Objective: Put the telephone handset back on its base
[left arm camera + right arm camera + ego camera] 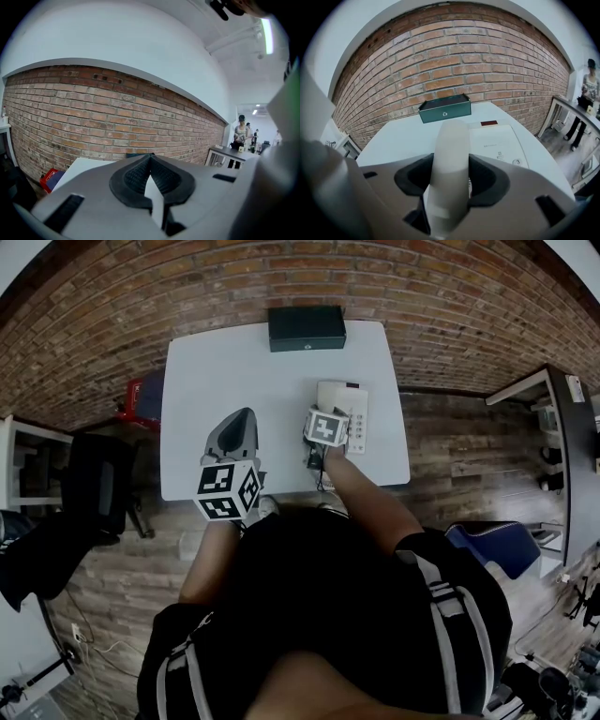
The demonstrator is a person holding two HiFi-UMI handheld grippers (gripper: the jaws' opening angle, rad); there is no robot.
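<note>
Right gripper view: handset [451,154] held in right gripper [450,180], base [499,143] just beyond.

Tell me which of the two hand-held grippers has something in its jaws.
The right hand-held gripper: its jaws clamp the white telephone handset. The left hand-held gripper has its jaws closed on nothing.

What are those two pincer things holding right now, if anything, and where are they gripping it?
The right gripper grips the white handset by its sides between its jaws, one end sticking out ahead. The left gripper holds nothing.
</note>
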